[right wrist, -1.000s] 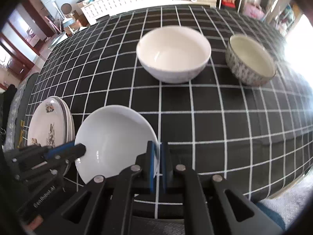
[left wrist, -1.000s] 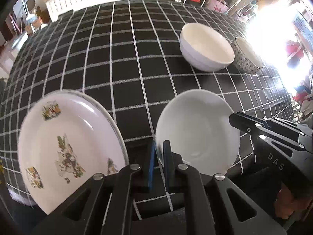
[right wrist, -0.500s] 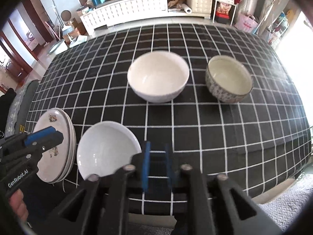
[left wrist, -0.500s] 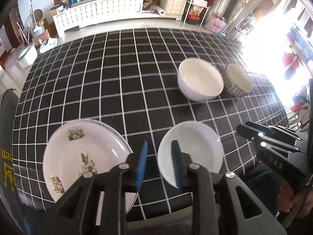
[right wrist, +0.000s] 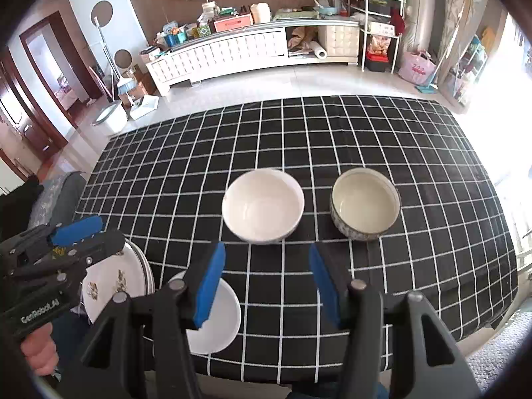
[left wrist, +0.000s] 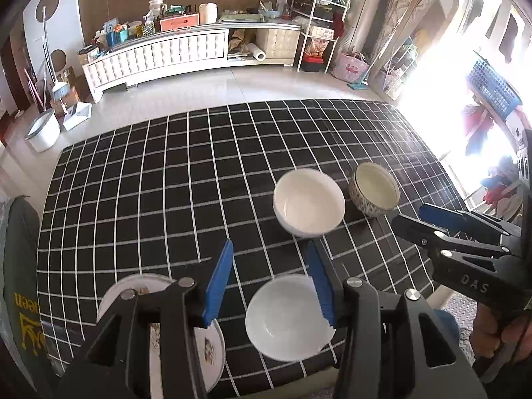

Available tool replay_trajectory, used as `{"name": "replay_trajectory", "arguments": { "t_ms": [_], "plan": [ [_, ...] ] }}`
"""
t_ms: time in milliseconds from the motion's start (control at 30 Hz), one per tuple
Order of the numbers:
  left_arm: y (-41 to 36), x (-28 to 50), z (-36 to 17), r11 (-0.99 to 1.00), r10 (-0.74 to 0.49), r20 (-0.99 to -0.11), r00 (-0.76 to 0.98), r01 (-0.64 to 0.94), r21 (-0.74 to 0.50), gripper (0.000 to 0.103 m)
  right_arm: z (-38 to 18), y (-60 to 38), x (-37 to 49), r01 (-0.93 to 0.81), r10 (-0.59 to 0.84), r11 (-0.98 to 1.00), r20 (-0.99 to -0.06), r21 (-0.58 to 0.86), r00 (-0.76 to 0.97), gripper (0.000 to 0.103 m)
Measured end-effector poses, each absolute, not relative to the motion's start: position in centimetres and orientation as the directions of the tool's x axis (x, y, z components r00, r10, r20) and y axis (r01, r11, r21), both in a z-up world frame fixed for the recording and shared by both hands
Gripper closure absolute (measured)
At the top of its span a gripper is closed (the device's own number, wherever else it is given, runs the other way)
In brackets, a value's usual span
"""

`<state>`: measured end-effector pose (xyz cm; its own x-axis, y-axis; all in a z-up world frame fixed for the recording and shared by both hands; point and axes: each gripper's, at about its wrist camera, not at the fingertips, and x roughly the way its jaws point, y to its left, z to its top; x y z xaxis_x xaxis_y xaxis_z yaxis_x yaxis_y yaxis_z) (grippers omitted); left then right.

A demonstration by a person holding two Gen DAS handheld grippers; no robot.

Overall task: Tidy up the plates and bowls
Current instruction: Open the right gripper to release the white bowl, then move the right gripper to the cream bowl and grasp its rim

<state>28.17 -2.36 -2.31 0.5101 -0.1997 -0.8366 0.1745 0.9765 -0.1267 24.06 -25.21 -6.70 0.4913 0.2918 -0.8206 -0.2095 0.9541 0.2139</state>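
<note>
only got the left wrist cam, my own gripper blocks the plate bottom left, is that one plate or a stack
Observer: A stack. The right wrist view shows several rims layered under the top flowered plate.
Operator: ok and the right gripper, i just see it side on, anything in it
Observer: Nothing. Seen from its own camera, the right gripper has its jaws wide open with only tablecloth between them.

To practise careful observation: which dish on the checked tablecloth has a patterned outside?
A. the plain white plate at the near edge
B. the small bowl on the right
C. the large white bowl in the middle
B: the small bowl shows a speckled dark outer wall; the others look plain white.
</note>
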Motion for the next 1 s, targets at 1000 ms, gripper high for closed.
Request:
{"name": "replay_trajectory", "arguments": {
  "t_ms": [1000],
  "plan": [
    [-4.8, 41.2, -8.9, 0.967, -0.244, -0.921, 0.303, 0.152, -0.206, 0.059, -11.6, -26.1, 36.3, -0.121, 0.338, 0.94, -0.915, 0.319, 0.221, 0.045]
  ]
}}
